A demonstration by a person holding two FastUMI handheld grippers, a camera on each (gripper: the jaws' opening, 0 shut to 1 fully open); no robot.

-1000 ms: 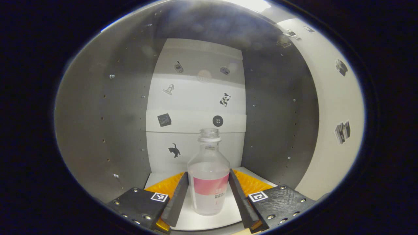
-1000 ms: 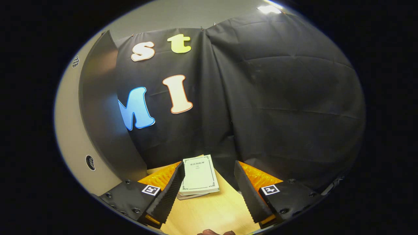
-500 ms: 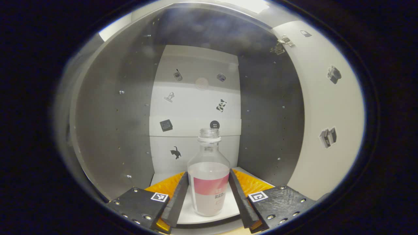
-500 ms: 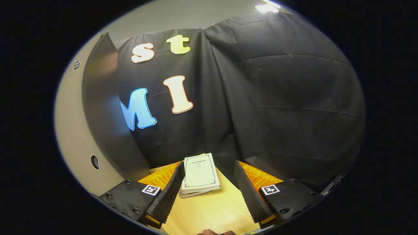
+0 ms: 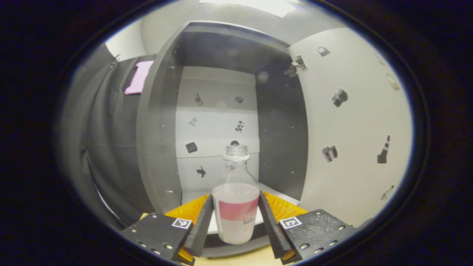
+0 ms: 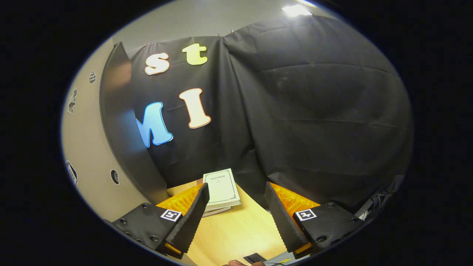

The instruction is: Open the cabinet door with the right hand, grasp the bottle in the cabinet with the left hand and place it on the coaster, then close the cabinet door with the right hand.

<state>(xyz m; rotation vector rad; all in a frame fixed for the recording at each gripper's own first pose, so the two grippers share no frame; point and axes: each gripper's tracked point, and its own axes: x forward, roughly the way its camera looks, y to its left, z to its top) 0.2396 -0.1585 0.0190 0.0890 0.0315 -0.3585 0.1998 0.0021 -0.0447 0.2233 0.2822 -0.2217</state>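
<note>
In the left gripper view a clear, uncapped bottle (image 5: 235,201) with a pink label and pale liquid stands upright between my left gripper's (image 5: 235,221) fingers, which press on both its sides. It hangs just outside the grey cabinet (image 5: 159,122), in front of its white floor. The white cabinet door (image 5: 351,125) stands swung open on the right, stickers on its inner face. In the right gripper view my right gripper (image 6: 234,214) is open over the wooden table (image 6: 236,236), nothing between its fingers. The open door (image 6: 88,147) rises at that view's left edge.
A stack of pale books (image 6: 221,190) lies on the table ahead of the right gripper. A small dark flat object (image 6: 255,257) shows at the table's near edge, beside a fingertip (image 6: 236,263). The cabinet's back wall (image 5: 216,129) carries small stickers.
My left gripper has drawn back out of the cabinet with the bottle, so the cabinet frame and door now show whole. The right gripper has drifted back slightly, open as before.
</note>
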